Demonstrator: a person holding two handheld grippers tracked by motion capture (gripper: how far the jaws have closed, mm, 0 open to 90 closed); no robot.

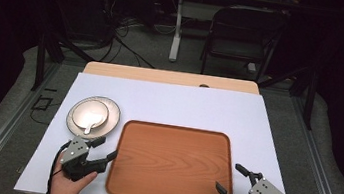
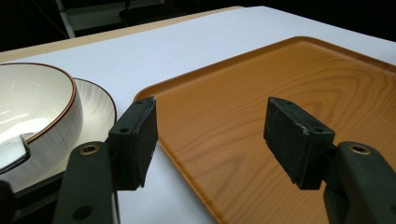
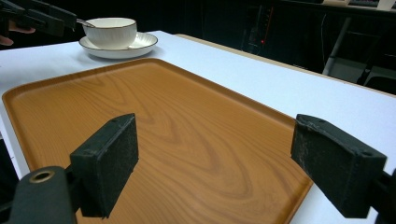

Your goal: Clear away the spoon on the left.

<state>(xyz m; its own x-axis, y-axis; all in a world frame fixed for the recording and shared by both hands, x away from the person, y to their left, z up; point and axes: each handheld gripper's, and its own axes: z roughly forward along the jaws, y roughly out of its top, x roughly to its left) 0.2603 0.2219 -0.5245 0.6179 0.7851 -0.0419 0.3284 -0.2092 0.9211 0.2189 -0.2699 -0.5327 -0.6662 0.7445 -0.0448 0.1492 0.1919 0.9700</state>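
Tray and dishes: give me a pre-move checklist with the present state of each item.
1. Left tongs open and holding nothing: ok.
2. Right tongs open and holding nothing: ok.
3. Tray bare, nothing lying on it: ok.
4. Bowl sits upright on the plate, left of the tray and apart from it: ok.
5. Spoon rests in the bowl, handle toward the person: ok; whether it lies steady, cannot tell.
6. Both tongs hover near the tray's near corners, touching nothing: ok.
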